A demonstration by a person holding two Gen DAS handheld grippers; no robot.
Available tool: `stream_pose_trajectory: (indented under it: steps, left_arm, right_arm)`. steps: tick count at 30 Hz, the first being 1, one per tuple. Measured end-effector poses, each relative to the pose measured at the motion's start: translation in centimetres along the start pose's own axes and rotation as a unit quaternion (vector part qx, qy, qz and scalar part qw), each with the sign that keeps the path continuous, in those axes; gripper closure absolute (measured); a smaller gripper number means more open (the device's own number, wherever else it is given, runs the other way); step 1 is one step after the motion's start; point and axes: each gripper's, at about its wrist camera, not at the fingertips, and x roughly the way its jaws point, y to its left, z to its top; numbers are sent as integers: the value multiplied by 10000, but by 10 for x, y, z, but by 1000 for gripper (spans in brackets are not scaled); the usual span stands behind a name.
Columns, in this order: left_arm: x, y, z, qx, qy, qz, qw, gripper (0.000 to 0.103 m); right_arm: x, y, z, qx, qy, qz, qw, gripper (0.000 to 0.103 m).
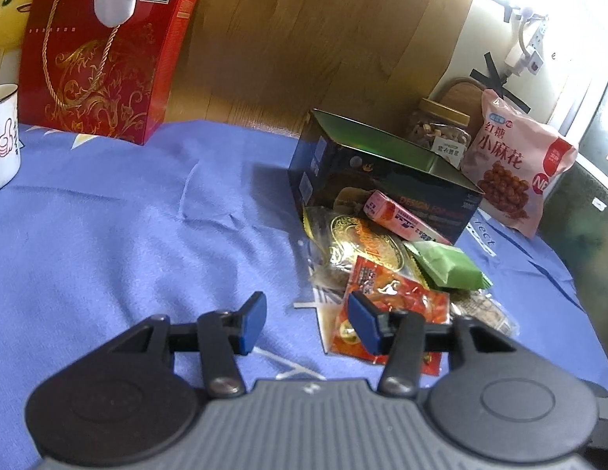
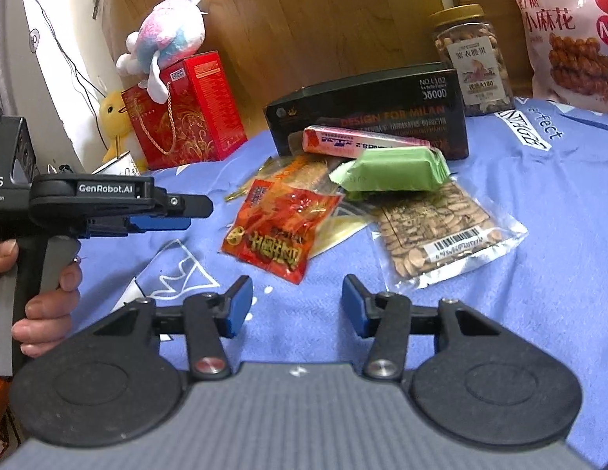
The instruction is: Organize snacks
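Blue pads spread wide on both claws, nothing held: left gripper hovers beside the red snack packet, right gripper just short of it. Snacks lie piled against the open black box: green pack, pink bar, seed bag.

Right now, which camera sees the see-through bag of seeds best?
The right wrist view. There the seed bag lies almost whole on the blue cloth, barcode showing, only its top tucked under the green packet. In the left wrist view just a blurry corner peeks out beyond the red packet.
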Motion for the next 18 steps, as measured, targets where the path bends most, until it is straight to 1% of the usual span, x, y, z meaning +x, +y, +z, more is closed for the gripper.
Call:
stream_pose_trajectory:
  steps: [4, 8, 11, 13, 15, 18]
  left_arm:
    - [3, 5, -2, 22, -19, -33, 10000, 56]
    - [12, 5, 3, -17, 58, -89, 9999, 56]
    - [10, -3, 7, 168, -91, -99, 9998, 56]
    - [9, -5, 7, 238, -142, -133, 9995, 56]
    - [11, -4, 6, 247, -81, -165, 9995, 56]
    - [13, 2, 4, 179, 22, -255, 9995, 56]
  right_arm:
    - [2, -2, -1, 6, -41, 25, 10000, 49]
    - [0, -5, -2, 35, -83, 84, 9999, 50]
    - [-2, -8, -2, 125, -119, 89, 9998, 50]
    - [-5, -9, -1, 121, -196, 4, 9997, 49]
    - [-6, -14, 1, 196, -263, -98, 9994, 49]
    - [-2, -21, 3, 404, -183, -43, 9990, 49]
